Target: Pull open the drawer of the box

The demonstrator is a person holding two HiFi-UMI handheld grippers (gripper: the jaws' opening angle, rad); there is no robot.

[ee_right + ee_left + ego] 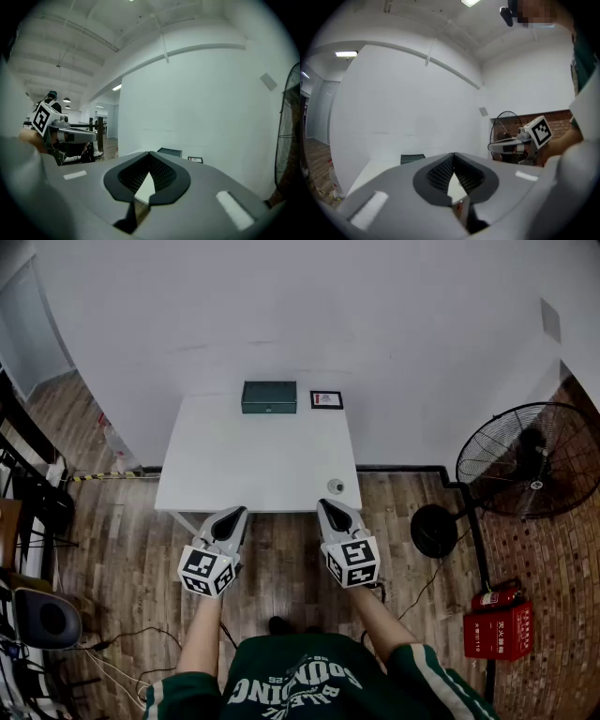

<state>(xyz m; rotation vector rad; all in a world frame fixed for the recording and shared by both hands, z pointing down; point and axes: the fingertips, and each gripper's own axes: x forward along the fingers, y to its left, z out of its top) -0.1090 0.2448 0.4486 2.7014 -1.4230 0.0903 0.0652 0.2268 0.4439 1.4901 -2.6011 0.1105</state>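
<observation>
the white bench [253, 460] fills the middle of the head view, pushed against the far wall. i'm holding my left gripper [234, 514] and right gripper [328, 508] side by side over its near edge, both with fingers clenched on nothing, which i judge to be a ready pose before any reach. the dark green box [269, 397] sits at the far edge, well apart from both, its drawer seemingly not yet pulled out. a small framed card [326, 399] lies just right of it.

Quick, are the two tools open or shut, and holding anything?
Left tool: closed, holding nothing.
Right tool: closed, holding nothing.
</observation>
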